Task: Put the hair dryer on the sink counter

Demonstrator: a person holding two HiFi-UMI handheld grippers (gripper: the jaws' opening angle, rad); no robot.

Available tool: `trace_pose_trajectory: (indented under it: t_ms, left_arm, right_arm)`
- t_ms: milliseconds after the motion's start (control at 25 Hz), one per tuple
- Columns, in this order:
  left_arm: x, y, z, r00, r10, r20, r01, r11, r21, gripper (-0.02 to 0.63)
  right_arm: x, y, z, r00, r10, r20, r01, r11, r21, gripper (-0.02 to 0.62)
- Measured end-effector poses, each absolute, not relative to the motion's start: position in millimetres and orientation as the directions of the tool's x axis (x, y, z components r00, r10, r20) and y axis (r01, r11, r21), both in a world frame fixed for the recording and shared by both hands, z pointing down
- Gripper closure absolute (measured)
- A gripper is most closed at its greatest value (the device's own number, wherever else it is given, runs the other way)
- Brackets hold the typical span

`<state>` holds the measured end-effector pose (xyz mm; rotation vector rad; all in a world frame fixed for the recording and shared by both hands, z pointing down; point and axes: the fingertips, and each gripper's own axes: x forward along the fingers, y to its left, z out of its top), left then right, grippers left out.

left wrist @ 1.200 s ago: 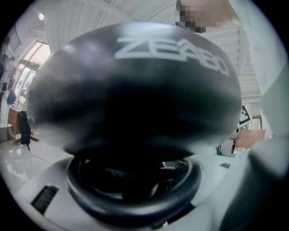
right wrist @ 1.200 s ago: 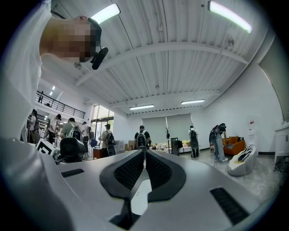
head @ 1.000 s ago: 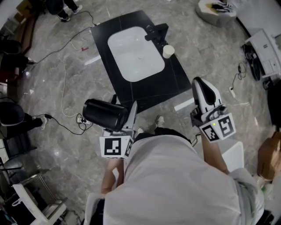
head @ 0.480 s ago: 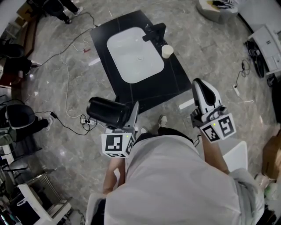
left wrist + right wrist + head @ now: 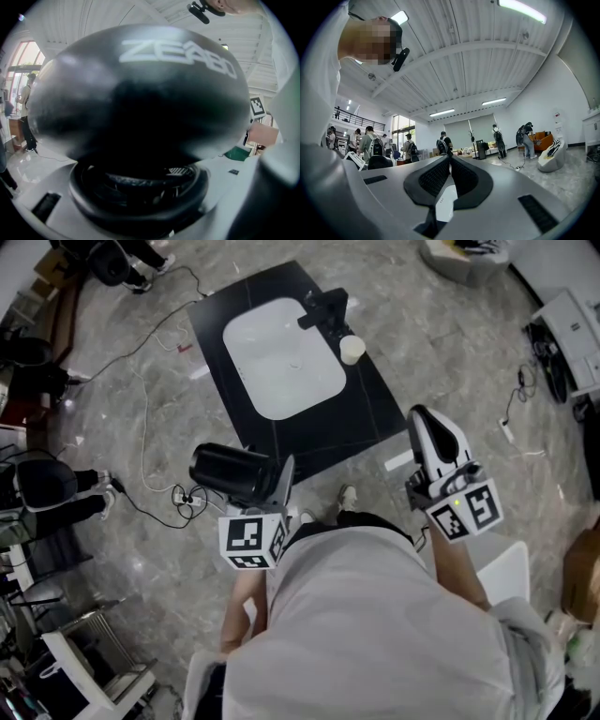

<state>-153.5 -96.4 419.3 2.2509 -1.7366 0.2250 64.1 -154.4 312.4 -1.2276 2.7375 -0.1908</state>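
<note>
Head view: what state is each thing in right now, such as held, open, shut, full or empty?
hair dryer: held in the air, not yet on the sink counter.
left gripper: shut on the hair dryer.
right gripper: shut, holding nothing.
basin: empty.
cup: upright on the counter, beside the faucet.

Black hair dryer [image 5: 228, 472], white basin [image 5: 284, 357], black counter [image 5: 372, 407], grey marbled floor [image 5: 450, 362]
</note>
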Motion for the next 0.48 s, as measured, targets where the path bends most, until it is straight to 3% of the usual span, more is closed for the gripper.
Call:
trace_pose_trajectory:
  t_ms: [480]
  left_arm:
    - [-139,-117,486,0.288,-0.841,0.458,-0.958,-0.257,0.131,0.327]
  right_arm:
    - [88,-163,308,-0.628,-0.771,-0.111,-0.749,0.636,-0.182,0.554]
